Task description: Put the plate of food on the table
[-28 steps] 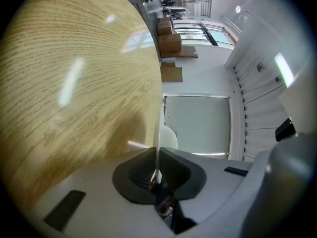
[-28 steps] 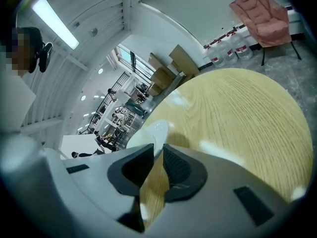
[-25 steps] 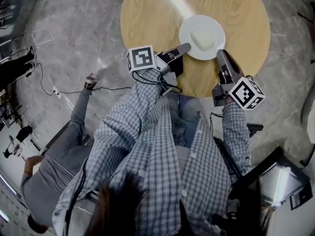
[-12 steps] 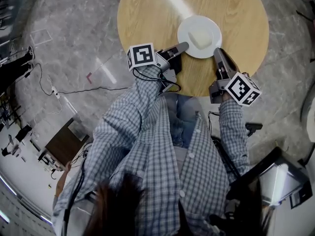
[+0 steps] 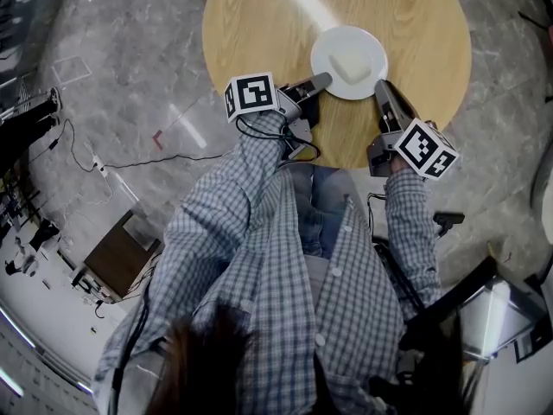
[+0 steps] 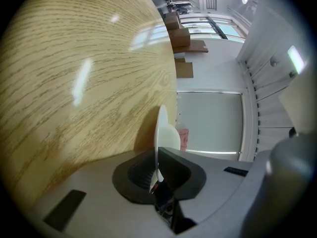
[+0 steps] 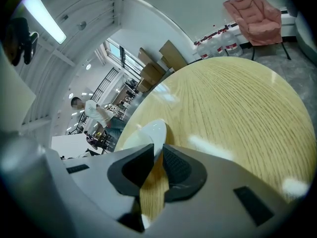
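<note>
A white plate (image 5: pixel 349 50) with a pale piece of food (image 5: pixel 353 66) lies flat on the round wooden table (image 5: pixel 259 24). My left gripper (image 5: pixel 321 79) is at the plate's near left rim. In the left gripper view the plate (image 6: pixel 162 128) stands edge-on against the table (image 6: pixel 74 83), and the left gripper (image 6: pixel 156 152) is shut on its thin rim. My right gripper (image 5: pixel 378 86) is at the near right rim. In the right gripper view the right gripper (image 7: pixel 158 150) is slightly open; the plate (image 7: pixel 148 133) shows at its tips and wood (image 7: pixel 237 108) shows through the gap.
The table's near edge is just in front of the person's lap. Cables (image 5: pixel 112 162) run over the marble floor at left, beside a brown box (image 5: pixel 121 253). A pink armchair (image 7: pixel 257 11) and a person in white (image 7: pixel 94 110) stand beyond the table.
Both grippers have stayed at the plate's rim, and the plate has barely shifted. A person who crossed the floor at lower left has left the view.
</note>
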`<action>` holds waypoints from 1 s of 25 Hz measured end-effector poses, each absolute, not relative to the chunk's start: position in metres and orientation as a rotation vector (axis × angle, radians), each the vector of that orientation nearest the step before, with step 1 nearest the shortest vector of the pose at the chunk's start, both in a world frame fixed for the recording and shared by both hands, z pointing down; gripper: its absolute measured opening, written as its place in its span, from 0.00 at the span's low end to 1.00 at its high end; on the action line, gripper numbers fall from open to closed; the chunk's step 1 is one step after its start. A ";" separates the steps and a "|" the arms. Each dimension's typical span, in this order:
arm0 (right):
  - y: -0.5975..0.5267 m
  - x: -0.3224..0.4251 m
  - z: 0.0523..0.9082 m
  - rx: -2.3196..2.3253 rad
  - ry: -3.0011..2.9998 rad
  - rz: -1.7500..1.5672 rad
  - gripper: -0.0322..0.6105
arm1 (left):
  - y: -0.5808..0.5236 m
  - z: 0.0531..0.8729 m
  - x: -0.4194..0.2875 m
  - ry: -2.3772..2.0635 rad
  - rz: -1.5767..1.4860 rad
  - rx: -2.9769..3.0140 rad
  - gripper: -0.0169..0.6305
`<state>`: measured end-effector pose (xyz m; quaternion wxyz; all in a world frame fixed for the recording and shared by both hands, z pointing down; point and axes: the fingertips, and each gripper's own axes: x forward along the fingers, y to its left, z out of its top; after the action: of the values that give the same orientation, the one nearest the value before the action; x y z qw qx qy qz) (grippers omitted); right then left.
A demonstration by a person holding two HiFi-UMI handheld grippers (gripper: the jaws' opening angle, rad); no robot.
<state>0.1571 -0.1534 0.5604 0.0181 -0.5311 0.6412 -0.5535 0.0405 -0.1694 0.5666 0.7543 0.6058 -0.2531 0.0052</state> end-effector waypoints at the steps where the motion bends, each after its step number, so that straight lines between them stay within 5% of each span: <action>1: -0.154 0.158 0.561 -1.659 1.987 -1.721 0.15 | -0.168 0.568 0.042 -0.547 0.035 1.328 0.06; 25: -0.163 0.167 0.578 -1.886 2.102 -1.720 0.14 | -0.146 0.580 0.062 -0.412 0.524 1.402 0.10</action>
<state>0.1673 -0.1630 0.5781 -0.0825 -0.5685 0.6335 -0.5183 0.0620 -0.1458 0.5798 0.7135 0.6328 -0.1861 0.2363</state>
